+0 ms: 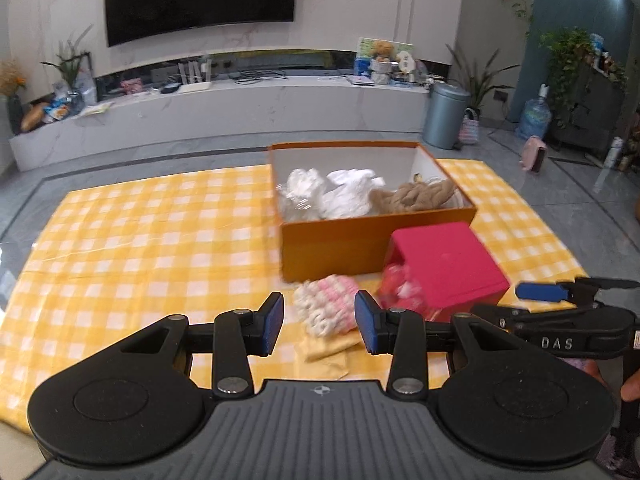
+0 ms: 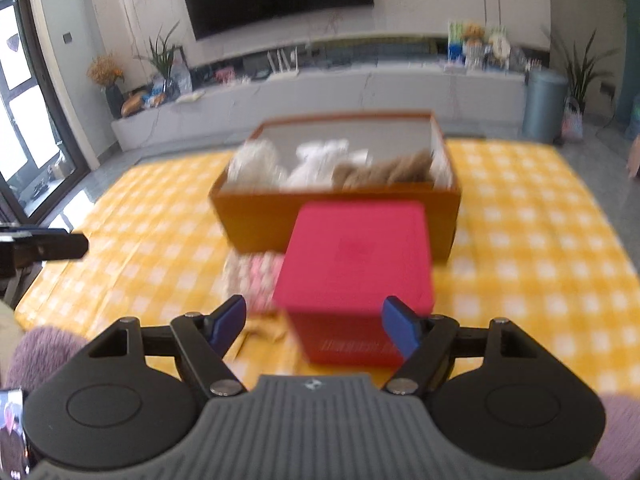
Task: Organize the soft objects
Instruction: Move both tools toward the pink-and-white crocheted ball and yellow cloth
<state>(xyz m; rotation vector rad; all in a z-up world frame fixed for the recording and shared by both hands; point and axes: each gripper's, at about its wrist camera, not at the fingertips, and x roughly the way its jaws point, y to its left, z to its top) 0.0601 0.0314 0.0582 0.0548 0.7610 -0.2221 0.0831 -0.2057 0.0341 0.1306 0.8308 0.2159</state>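
Observation:
An open orange box [image 1: 344, 242] stands on the yellow checked cloth [image 1: 140, 240] and holds white soft items [image 1: 332, 194] and a tan knitted item [image 1: 412, 196]. A red box [image 1: 448, 264] lies tipped in front of it, with a red-and-white soft item [image 1: 400, 290] at its mouth. A pink-and-white knitted item [image 1: 328, 308] lies between the fingers of my open left gripper [image 1: 320, 324]. My right gripper [image 2: 314, 326] is open, its fingers on either side of the red box [image 2: 356, 264], not touching. The orange box [image 2: 256, 216] stands behind it.
A folded yellow cloth [image 1: 328, 350] lies under the knitted item. A grey bin [image 1: 444, 116] and a long white TV bench [image 1: 220, 116] stand beyond the cloth. The right gripper also shows at the right of the left wrist view [image 1: 560, 300].

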